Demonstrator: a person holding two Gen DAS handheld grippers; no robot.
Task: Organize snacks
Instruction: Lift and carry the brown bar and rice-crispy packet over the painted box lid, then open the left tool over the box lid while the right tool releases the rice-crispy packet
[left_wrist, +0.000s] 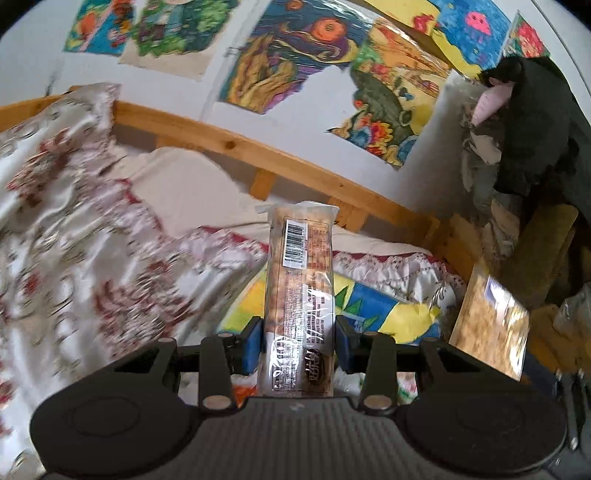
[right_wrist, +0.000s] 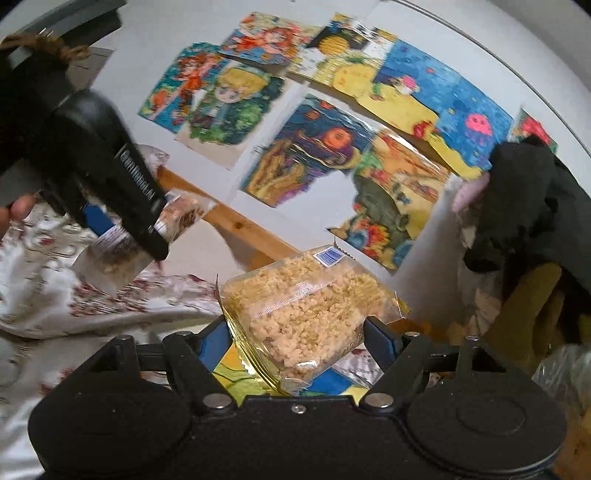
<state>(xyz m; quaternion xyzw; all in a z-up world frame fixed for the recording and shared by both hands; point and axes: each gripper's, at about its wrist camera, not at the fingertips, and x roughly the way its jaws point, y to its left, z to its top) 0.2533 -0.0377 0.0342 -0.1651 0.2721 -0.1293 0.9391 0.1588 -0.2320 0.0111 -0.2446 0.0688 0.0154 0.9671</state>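
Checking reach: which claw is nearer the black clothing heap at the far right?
Right, probably. The right claw sits nearer the black clothing heap; the left claw is farther left.

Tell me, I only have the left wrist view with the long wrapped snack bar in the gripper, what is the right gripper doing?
Observer: The right gripper is shut on a clear packet of pale crumbly snack, held up off the bed.
Operator: Can you see my left gripper from there?
Observer: Yes, the left gripper shows at the upper left of the right wrist view, clamped on the long snack bar.
Operator: Anything of the person?
Observer: A fingertip shows at the left edge, by that gripper's body.
Operator: What is under the right packet?
Observer: A colourful drawing lies on the bedding just below it.
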